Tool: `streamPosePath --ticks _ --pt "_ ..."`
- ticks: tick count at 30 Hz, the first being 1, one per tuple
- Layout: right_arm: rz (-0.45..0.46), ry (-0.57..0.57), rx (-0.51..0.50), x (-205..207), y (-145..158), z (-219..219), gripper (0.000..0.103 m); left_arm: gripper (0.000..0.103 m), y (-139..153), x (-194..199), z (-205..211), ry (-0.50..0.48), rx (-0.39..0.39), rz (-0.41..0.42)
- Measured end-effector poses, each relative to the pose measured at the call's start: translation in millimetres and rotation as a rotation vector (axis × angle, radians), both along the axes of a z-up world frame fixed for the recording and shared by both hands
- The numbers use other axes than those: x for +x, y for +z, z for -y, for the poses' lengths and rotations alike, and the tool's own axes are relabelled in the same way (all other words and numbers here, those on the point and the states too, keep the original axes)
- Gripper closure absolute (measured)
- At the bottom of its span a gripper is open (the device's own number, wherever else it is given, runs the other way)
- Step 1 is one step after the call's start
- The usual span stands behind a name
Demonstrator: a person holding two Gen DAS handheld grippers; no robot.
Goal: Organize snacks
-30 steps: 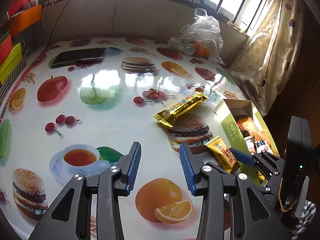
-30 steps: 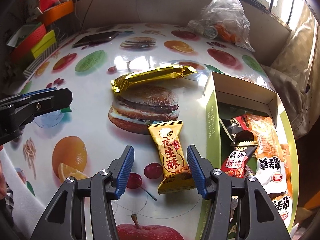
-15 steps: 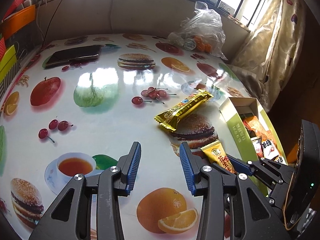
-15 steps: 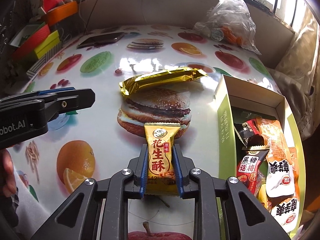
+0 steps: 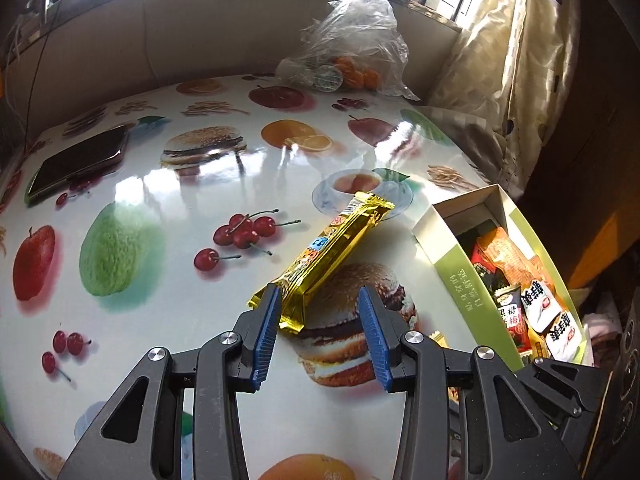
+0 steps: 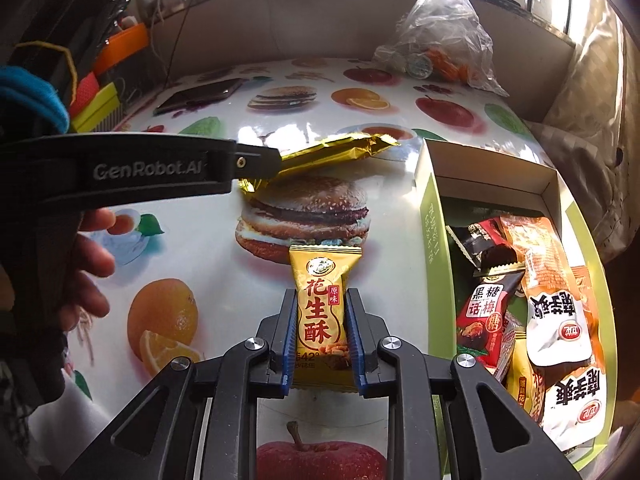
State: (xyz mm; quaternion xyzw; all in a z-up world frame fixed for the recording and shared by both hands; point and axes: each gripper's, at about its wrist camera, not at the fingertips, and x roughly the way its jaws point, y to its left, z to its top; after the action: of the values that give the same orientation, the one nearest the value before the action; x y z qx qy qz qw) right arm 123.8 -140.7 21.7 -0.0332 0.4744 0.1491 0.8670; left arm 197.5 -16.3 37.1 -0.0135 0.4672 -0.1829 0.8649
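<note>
Between right gripper [image 6: 322, 336] pads: yellow peanut candy [image 6: 322, 312], clamped by its lower half, top over burger print; a second ago jaws stood wide around it. Left gripper [image 5: 320, 336] has advanced, jaws wide, empty, straddling near end of gold bar [image 5: 326, 256]. Green box [image 6: 434, 260] just right, half filled. Likely next: candy into box, bar grasped.

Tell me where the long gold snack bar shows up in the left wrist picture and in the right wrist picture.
Left wrist: the long gold snack bar lies mid-frame, slanting up to the right, its near end between the open left claw fingers.
Right wrist: the bar sits upper middle, its left end hidden behind the left claw.
Shared landmark: the green snack box, right of the bar.
</note>
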Motion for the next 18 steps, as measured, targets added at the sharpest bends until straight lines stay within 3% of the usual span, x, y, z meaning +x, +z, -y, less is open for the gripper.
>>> streamPosePath --ticks 3,7,18 --pt "-0.006 -0.013 0.012 -2 0 4 0.082 0.062 -2 8 14 -0.042 0.067 0.029" --pt "-0.007 -0.024 0.015 -1 0 6 0.082 0.055 -7 19 24 -0.072 0.088 0.027" --pt "-0.013 -0.039 0.03 2 -1 11 0.082 0.055 -20 35 30 -0.08 0.122 -0.001"
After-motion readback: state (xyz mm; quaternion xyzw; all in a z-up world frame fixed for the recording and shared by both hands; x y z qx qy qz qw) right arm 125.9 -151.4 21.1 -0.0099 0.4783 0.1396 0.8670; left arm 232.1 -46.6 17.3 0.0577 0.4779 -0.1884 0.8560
